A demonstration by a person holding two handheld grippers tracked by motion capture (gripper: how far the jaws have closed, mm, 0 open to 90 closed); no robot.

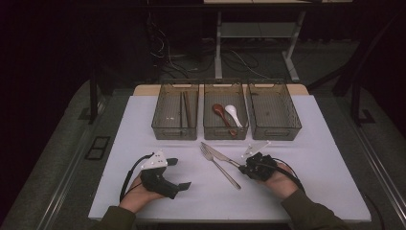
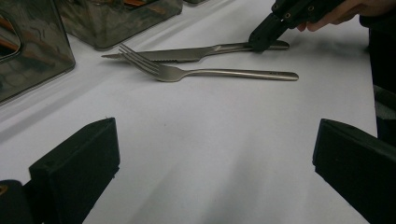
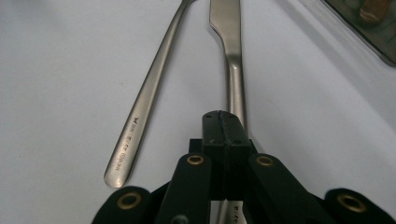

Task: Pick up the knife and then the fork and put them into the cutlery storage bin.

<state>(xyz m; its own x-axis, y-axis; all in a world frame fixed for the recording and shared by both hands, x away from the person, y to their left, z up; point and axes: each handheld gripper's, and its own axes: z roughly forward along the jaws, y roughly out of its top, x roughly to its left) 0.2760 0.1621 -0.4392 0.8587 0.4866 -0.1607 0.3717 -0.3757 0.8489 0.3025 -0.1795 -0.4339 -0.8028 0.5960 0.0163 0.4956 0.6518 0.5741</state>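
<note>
The right gripper (image 3: 223,122) clamps the knife (image 3: 232,56) handle beside the fork (image 3: 148,93); the left gripper (image 2: 210,158) (jaws wide apart) rests nearby.

Fork handle (image 3: 140,112), near its end: small star-shaped maker's mark, then a line of stamped lettering running along the shaft, too small and blurred to read. Knife handle (image 3: 235,88): faint stamped marks at its near end, likewise illegible. Nothing else lettered.

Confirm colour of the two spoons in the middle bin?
One reddish-brown spoon, one white spoon, lying together in the middle translucent grey bin; clearest in the high view.
</note>
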